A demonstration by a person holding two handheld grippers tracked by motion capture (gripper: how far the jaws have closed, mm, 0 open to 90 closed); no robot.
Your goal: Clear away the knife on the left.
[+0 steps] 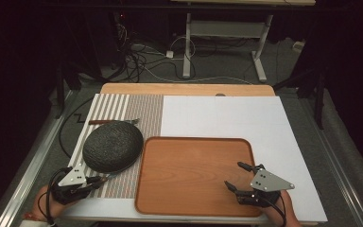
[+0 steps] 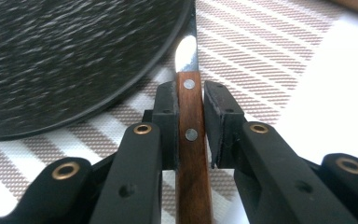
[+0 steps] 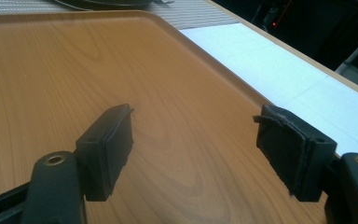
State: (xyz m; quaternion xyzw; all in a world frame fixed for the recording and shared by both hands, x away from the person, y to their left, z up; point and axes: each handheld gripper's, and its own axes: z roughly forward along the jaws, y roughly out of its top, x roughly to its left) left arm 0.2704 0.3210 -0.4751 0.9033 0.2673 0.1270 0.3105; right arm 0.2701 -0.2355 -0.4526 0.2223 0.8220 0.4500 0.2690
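At the near left corner of the table (image 1: 184, 89), on the striped placemat (image 1: 144, 113): one knife (image 2: 190, 140), wooden handle with two rivets, lying flat with its blade running under the rim of the dark, round, overturned plate (image 1: 112, 145).

Left gripper (image 1: 100, 179): jaws drawn in around the knife handle; one pad touched the wood and a thin gap seemed to remain at the other, so the grasp was judged all but made, not yet proven firm.

Right gripper (image 1: 238, 176): jaws spread wide, nothing between them, hovering over the near right corner of the wooden tray (image 1: 194, 141), which carried nothing.

Second utensil (image 1: 113, 121): brown-handled, lying on the placemat just beyond the plate, toward the far edge; kind not certain.

Step in hand, as judged: taking hold of the knife, first stage of a probable move from placemat to tray.

Next move, as judged: a settled grip on the handle, then a draw back along the knife's own line so the blade clears the plate rim without dragging the plate, followed by a lift and a carry to the right, over the tray's left rim.
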